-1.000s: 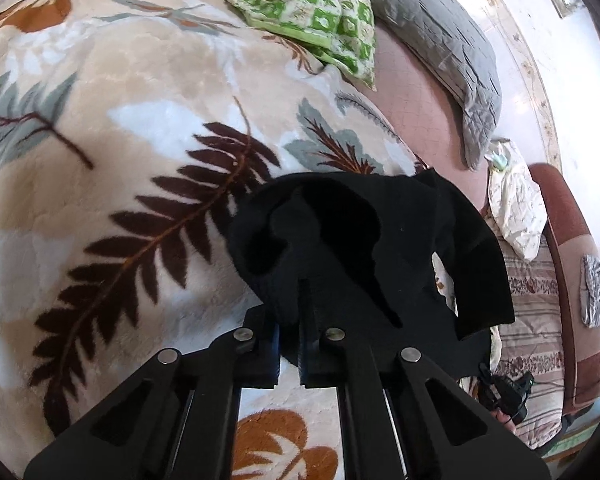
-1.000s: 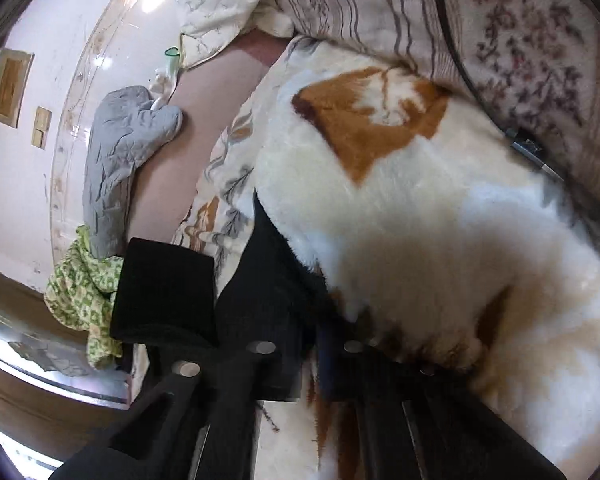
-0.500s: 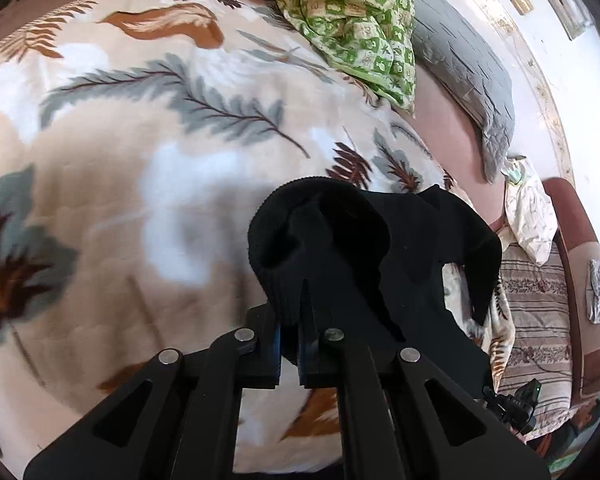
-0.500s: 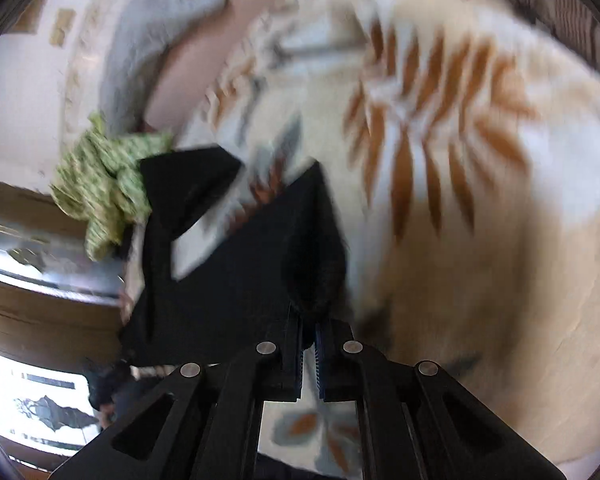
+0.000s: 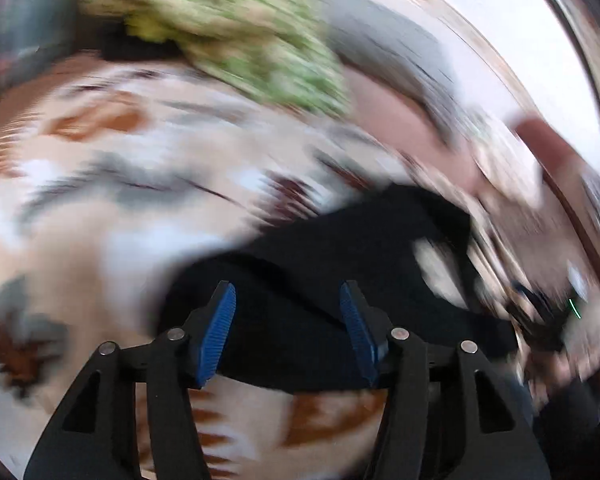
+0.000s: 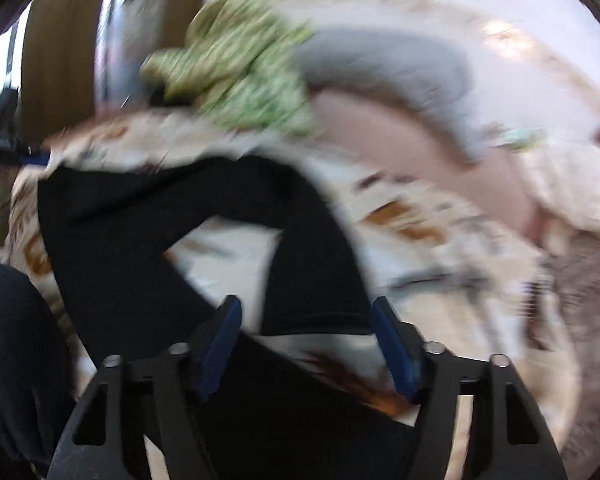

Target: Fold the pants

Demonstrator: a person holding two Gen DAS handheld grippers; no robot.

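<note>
Black pants [image 6: 112, 220] looped in right view, bunched left

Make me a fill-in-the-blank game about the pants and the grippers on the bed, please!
1. The pants lying on the leaf-patterned blanket are ____ in colour.
2. The left gripper has just been opening, and its pads are ____ in colour.
3. The right gripper has its jaws ____, gripping nothing.
4. The crumpled cloth beside the grey pillow is ____ and white.

Missing words: black; blue; open; green
</note>
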